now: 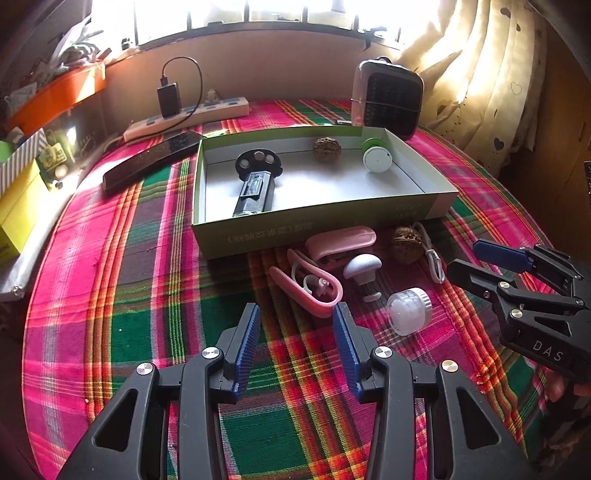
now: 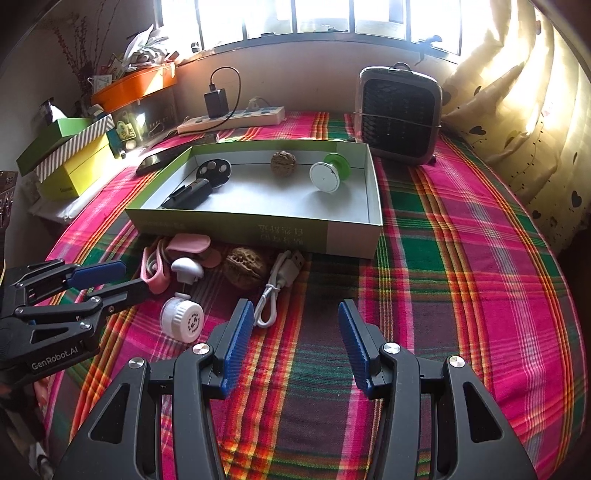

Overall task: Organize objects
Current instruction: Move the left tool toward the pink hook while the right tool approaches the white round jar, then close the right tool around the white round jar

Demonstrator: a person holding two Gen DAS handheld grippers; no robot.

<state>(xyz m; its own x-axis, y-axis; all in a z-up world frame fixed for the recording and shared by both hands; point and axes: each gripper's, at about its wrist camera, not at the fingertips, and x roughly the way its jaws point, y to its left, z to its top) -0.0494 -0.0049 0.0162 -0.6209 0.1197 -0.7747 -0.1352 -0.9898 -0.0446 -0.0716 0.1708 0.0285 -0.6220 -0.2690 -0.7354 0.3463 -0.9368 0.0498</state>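
My left gripper [image 1: 295, 314] and right gripper [image 2: 295, 310] both hover with jaws apart, gripping nothing, over a plaid-clothed surface [image 2: 461, 277] below a bright window [image 2: 332, 14]. Just ahead lie two pink clips [image 1: 310, 291], one walnut [image 2: 245, 267] and one white cable [image 2: 275, 291]; the green tray [image 2: 258, 229] holds three items, including a second walnut [image 2: 283, 163].

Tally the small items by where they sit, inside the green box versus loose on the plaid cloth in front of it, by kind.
In the box:
Walnut: 1
Green-and-white spool: 1
Black handheld gadget: 1

On the cloth:
Walnut: 1
White USB cable: 1
Pink clips: 2
White knob: 1
White ridged cap: 1

Total: 9
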